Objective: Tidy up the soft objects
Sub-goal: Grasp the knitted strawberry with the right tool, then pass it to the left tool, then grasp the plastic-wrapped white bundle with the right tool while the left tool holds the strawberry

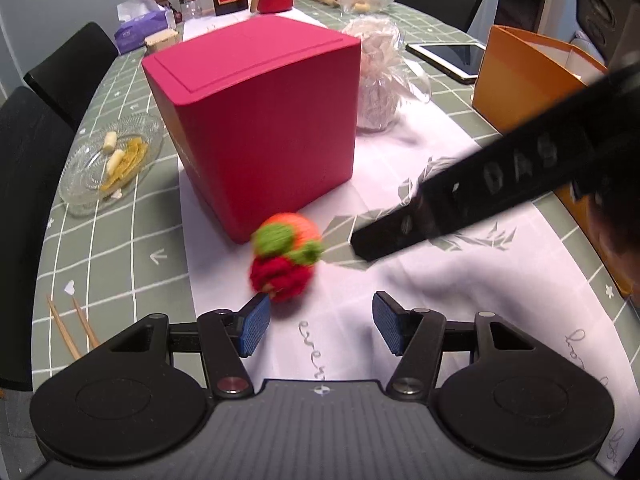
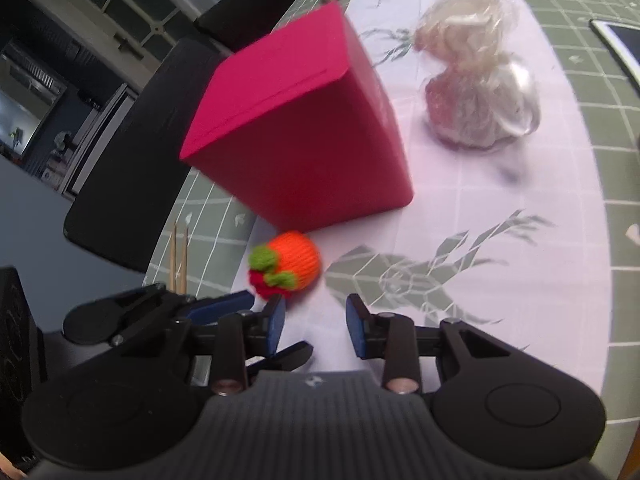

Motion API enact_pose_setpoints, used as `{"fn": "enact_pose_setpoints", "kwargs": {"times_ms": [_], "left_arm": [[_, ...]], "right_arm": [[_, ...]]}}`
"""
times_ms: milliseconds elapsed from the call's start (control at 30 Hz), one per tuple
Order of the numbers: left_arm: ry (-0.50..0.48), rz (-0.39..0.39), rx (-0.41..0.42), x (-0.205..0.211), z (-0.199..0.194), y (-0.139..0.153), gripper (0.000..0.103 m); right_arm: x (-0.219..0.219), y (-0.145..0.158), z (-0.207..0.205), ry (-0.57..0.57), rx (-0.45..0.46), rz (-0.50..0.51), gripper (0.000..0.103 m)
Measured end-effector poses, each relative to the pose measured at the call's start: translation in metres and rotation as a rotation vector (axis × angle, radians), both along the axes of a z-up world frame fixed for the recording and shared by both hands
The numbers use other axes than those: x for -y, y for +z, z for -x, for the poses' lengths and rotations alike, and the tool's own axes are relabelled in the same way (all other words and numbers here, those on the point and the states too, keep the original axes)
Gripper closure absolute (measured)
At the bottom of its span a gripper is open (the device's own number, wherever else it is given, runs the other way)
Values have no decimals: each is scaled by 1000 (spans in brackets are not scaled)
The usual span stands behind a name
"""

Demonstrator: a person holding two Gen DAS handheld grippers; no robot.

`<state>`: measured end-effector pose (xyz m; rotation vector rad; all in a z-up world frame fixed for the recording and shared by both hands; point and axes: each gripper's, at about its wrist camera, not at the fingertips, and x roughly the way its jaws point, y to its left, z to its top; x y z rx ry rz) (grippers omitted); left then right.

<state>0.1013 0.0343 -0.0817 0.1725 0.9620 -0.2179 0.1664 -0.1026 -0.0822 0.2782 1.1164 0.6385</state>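
A knitted toy [image 1: 285, 254], orange and red with green leaves, lies on the white table runner [image 1: 440, 280] at the near corner of a closed red box [image 1: 256, 120]. My left gripper [image 1: 320, 328] is open and empty, just behind the toy, with its left pad close to it. The right gripper's arm [image 1: 460, 200] reaches in from the right, its tip just right of the toy. In the right wrist view the toy [image 2: 286, 266] lies just ahead of my open, empty right gripper [image 2: 315, 326], beside the red box [image 2: 304, 132]. The left gripper's fingers [image 2: 224, 306] show at lower left.
A plastic-wrapped bundle [image 1: 380, 76] stands right of the box. An orange box [image 1: 528, 80] and a tablet [image 1: 452, 58] are at the right. A glass dish [image 1: 112, 160] and chopsticks [image 1: 72, 328] lie at the left. Bottles, a red pot and tissues stand at the back.
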Motion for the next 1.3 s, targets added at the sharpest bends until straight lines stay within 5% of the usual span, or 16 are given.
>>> {"fn": "enact_pose_setpoints", "kwargs": {"times_ms": [400, 667, 833, 1000, 1300], "left_arm": [[89, 19, 100, -11, -7, 10, 34], [33, -46, 123, -5, -9, -1, 33], [50, -21, 116, -5, -18, -3, 36], [67, 11, 84, -7, -22, -6, 52], [82, 54, 71, -11, -22, -6, 56]], "right_arm": [[48, 21, -24, -259, 145, 57, 62], [63, 11, -49, -387, 174, 55, 51], [60, 11, -58, -427, 194, 15, 31], [51, 12, -66, -432, 218, -5, 31], [38, -4, -86, -400, 264, 55, 31]]}}
